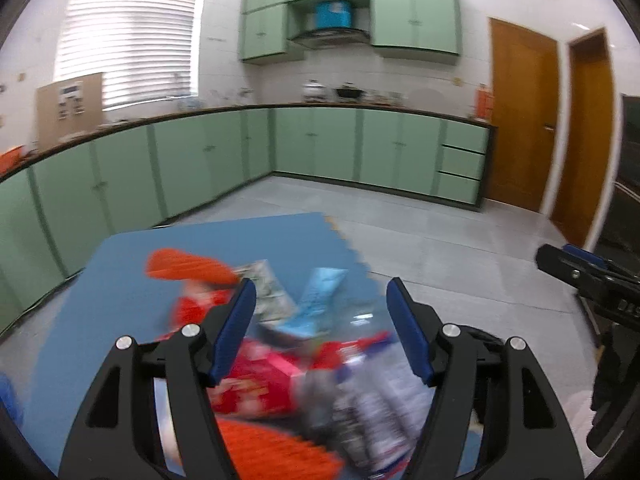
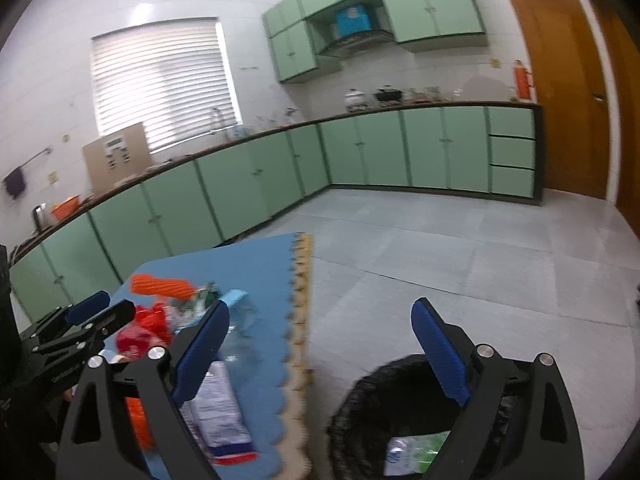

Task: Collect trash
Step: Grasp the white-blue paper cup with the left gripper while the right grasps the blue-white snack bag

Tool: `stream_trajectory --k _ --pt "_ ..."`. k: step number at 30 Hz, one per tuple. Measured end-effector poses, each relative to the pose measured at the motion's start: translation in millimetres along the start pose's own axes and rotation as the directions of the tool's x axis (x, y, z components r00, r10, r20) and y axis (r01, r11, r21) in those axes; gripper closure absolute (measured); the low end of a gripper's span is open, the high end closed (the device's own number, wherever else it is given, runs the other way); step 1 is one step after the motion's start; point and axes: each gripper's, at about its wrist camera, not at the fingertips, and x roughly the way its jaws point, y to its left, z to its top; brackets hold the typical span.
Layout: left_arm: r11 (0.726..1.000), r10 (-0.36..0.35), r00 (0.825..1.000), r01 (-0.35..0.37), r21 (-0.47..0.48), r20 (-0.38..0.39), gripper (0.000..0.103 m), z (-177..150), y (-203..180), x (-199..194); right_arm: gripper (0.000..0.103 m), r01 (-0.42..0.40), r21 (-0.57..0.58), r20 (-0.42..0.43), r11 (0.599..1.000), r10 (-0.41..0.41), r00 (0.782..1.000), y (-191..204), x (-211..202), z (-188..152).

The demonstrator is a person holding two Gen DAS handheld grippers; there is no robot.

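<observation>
A pile of trash lies on a blue foam mat (image 1: 120, 280): an orange ribbed piece (image 1: 188, 266), a red wrapper (image 1: 256, 384), a light blue wrapper (image 1: 316, 300) and a white and purple packet (image 1: 376, 404). My left gripper (image 1: 320, 286) hangs open above the pile, nothing between its blue pads. The right gripper (image 2: 320, 304) is open and empty over the floor, between the mat's scalloped edge (image 2: 298, 352) and a black-lined bin (image 2: 352, 400). A green and white packet (image 2: 416, 452) lies in the bin. Each gripper shows at the edge of the other's view: right gripper (image 1: 560, 256), left gripper (image 2: 106, 306).
Green base cabinets (image 2: 360, 156) run along two walls under a dark counter with pots and a cardboard box (image 2: 116, 156). Wooden doors (image 2: 560, 92) stand at the right. Grey tiled floor (image 2: 460, 248) stretches beyond the mat and the bin.
</observation>
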Motion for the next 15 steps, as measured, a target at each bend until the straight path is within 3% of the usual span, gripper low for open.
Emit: stream_trajectory --k 7,15 --pt "0.991 0.132 0.991 -0.133 -0.033 -0.032 0.037 -16.3 50.1 -14.0 0.012 -0.086 -0.068 -0.015 0.994 0.085 0.996 52.0 10.8 -19.8" --pt "0.982 0.175 0.98 -0.181 -0.059 -0.095 0.037 -44.3 79.6 -14.6 0.012 -0.106 -0.109 -0.101 0.988 0.095 0.99 76.2 25.3 -45.3"
